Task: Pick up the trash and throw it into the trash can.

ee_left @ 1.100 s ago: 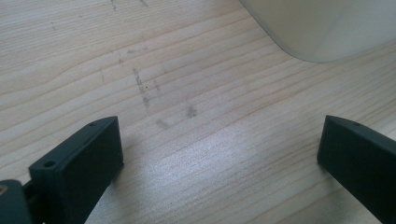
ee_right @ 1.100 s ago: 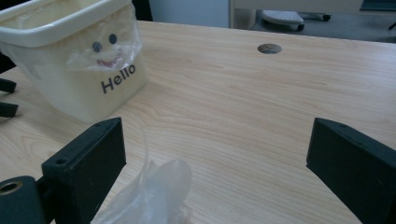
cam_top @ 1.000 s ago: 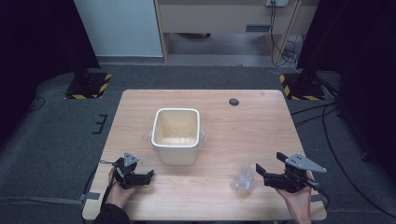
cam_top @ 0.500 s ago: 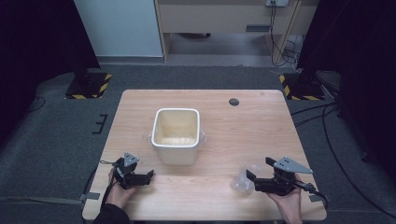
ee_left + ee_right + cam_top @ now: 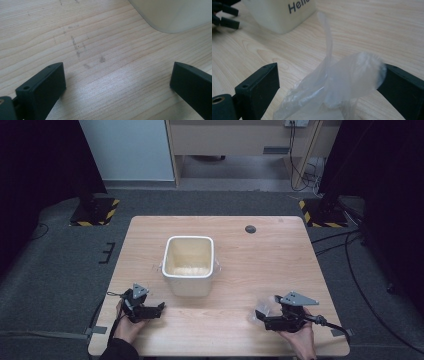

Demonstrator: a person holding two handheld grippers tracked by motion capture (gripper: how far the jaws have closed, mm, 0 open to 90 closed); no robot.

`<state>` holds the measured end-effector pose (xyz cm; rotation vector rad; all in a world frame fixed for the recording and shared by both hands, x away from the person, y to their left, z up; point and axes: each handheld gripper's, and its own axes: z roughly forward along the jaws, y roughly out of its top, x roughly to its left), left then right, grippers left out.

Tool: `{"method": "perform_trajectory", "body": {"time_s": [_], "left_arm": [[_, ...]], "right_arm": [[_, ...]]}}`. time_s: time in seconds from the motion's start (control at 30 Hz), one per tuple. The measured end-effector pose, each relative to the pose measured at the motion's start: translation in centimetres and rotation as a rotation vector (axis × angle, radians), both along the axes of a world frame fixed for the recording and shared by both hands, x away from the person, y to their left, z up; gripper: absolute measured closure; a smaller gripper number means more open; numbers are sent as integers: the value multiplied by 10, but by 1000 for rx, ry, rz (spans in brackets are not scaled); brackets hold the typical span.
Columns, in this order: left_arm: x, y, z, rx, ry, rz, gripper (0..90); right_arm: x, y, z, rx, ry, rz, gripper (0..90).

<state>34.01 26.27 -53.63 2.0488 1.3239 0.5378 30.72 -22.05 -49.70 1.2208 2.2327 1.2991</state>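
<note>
A crumpled clear plastic bag lies on the wooden table near its front right, seen small as the bag in the high view. My right gripper is open with its jaws on either side of the bag; the bag touches the right jaw. A cream square bin with dark lettering, the bin, stands mid-table. My left gripper is open at the front left, jaws wide over bare wood, with the bin's corner beyond.
A small dark round grommet sits near the table's far edge. Beyond the table are grey floor, black stands with yellow-striped bases, cables and a wooden cabinet.
My right gripper has moved left along the front of the table until its open jaws straddle the plastic bag. The left gripper has stayed where it was.
</note>
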Motion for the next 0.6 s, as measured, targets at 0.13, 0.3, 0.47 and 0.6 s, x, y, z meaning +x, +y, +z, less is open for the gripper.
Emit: {"method": "perform_trajectory", "body": {"time_s": [0.13,0.3,0.47,0.6], "left_arm": [[0,0,0,0,0,0,0],[0,0,0,0,0,0,0],[0,0,0,0,0,0,0],[0,0,0,0,0,1,0]], "right_arm": [[0,5,-7,-39,31,23,55],[2,8,-14,-88,51,31,58],[1,12,-21,-141,81,52,68],[2,12,-23,-161,90,61,93]]}}
